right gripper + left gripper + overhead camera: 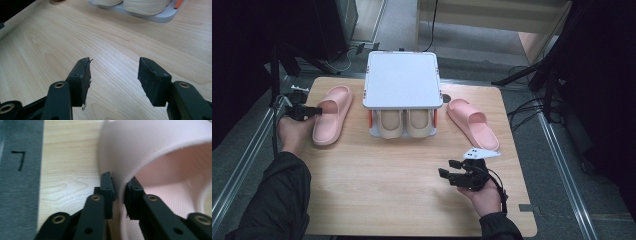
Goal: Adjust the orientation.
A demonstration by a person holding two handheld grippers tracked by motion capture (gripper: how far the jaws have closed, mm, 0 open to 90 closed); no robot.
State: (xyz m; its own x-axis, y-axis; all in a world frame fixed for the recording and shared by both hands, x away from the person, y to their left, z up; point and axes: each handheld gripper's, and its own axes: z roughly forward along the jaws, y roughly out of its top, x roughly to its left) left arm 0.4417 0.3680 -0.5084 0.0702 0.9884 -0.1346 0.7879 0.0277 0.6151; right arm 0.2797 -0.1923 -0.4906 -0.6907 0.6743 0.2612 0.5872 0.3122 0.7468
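Lab, camera stands, floor cables

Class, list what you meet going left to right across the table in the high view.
Left gripper → left pink slipper → white shoe rack holding beige slippers → right pink slipper.

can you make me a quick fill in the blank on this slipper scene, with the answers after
1. The left claw is shut on the strap of a ____ slipper.
2. The right claw hovers over the bare table with its jaws ____.
3. The beige pair sits on the ____ shelf of the white rack.

Missing words: pink; open; lower
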